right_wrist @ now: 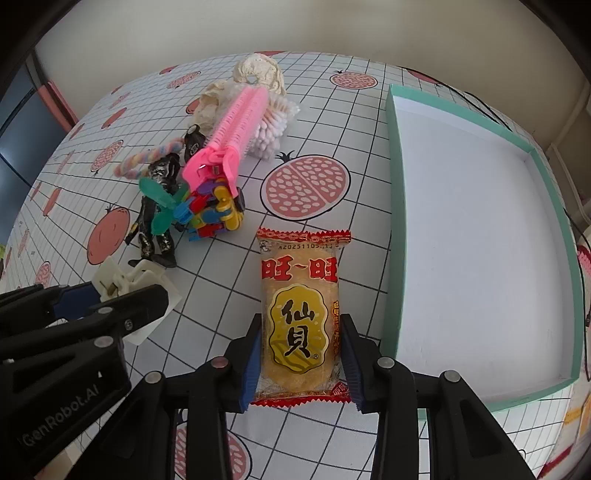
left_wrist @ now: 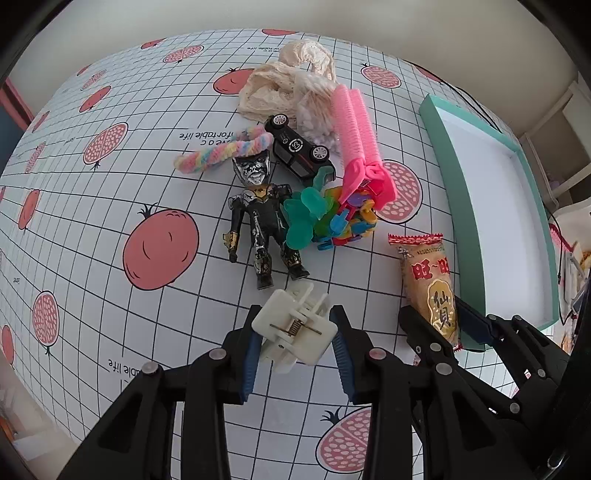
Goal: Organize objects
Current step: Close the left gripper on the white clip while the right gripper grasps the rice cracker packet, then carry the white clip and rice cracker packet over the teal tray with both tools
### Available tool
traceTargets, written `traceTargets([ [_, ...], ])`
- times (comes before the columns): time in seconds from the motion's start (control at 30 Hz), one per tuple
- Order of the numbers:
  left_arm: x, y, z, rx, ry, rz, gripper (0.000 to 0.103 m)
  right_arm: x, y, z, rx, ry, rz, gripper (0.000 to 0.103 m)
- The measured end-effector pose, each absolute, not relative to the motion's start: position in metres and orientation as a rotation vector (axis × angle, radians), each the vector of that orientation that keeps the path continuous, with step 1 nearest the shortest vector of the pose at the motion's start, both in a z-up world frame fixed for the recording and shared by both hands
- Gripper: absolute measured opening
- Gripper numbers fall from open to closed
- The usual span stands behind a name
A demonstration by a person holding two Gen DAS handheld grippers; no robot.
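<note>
Both grippers low, snack packet [right_wrist: 300, 314] between jaws

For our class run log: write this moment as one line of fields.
left gripper: fingers around white hair clip, not closed | right gripper: fingers around rice cracker packet, on table | teal box: empty

Table [left_wrist: 92, 229] under white gridded cloth [right_wrist: 351, 177] with red pomegranate prints – plain cream wall [right_wrist: 295, 26] behind. Dark panel with red frame [right_wrist: 33, 110] far left. Pale shelving [left_wrist: 565, 122] at right edge – soft, even light.
</note>
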State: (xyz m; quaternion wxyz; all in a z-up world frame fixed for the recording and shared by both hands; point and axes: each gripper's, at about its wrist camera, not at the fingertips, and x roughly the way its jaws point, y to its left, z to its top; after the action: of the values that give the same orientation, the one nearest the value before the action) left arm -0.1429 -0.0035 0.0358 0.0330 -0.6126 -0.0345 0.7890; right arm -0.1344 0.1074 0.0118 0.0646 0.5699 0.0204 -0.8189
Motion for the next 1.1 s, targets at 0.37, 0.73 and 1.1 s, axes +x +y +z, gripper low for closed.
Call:
traceTargets([
  [0.37,-0.132,-0.003,0.045,-1.821,-0.143,2.445,0.038,-0.136,0.108,0.028,1.645,0.026,-2.493,0.04],
  [0.73,-0.129,-0.004,0.072,-1.689,-0.256,2.465,0.038,-0.125,0.149,0.065,1.526,-0.098,-2.563,0.04],
  [1.1,-0.14,0.013,0.112,-1.529,-0.308,2.54,0.038,-0.125,0.215,0.098,1.436,-0.306,-2.703,0.04],
])
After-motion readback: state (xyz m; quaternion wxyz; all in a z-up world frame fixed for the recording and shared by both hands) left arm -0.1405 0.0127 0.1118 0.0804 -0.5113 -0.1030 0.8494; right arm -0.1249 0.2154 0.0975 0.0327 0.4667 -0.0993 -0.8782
